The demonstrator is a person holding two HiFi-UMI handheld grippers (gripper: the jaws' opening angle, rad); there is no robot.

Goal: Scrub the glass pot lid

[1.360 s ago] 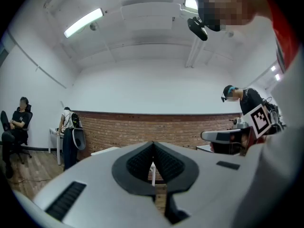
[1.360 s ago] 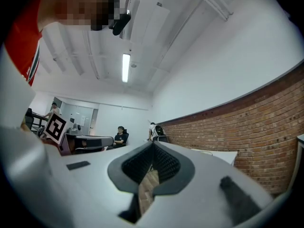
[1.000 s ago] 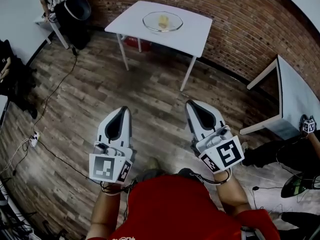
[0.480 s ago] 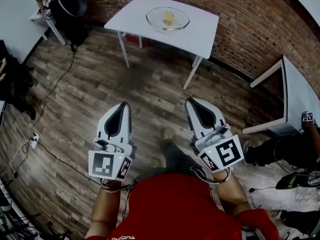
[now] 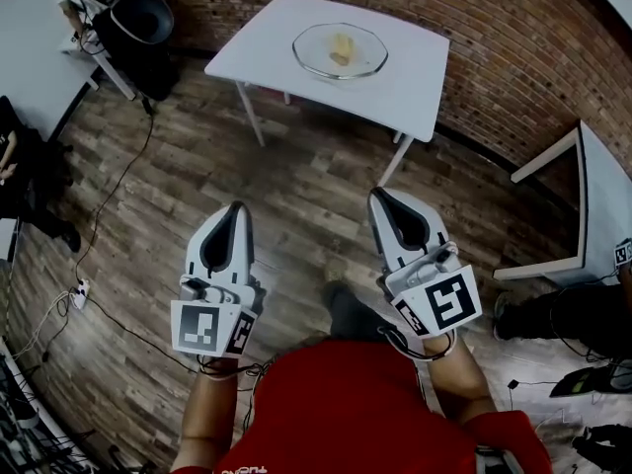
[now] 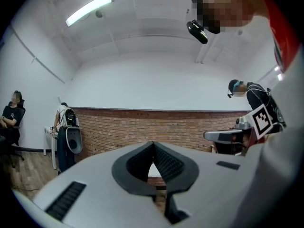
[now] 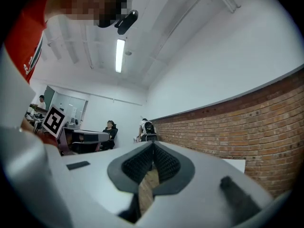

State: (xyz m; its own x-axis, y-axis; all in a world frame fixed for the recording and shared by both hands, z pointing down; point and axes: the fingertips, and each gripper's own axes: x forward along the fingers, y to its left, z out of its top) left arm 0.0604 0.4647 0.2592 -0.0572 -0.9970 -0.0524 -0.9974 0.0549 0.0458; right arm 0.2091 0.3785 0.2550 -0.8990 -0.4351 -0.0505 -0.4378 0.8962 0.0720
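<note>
Since the earlier frames the white table (image 5: 259, 47) and the glass pot lid (image 5: 314, 51) on it have shifted rightward and lower in the head view and show larger. Both grippers have kept much the same place in the frame. A dark shoe (image 5: 348, 310) now shows between them.

Far left: a dark chair (image 5: 138, 16) by the brick wall (image 5: 513, 57). A black cable (image 5: 111, 181) runs across the wood floor to a white power strip (image 5: 80, 290).

Left gripper (image 5: 235, 207): held level over the floor, well short of the table. Its jaws are together with nothing between them. Its marker cube (image 5: 207, 329) bears a black-and-white square code, with no letters.

Centre, top: the lid lies flat near the middle of the tabletop, well apart from both grippers. A small yellowish item (image 5: 342, 47) sits at its middle; what it is cannot be told.

Right gripper (image 5: 381, 196): level, beside the left one, pointing toward the table. Its jaws are likewise closed and empty. Its marker cube (image 5: 441, 304) shows a different square code.

Far right: a second white table (image 5: 604, 205).

Bottom edge: white print on the person's red shirt (image 5: 346, 413), cut off and not readable.
</note>
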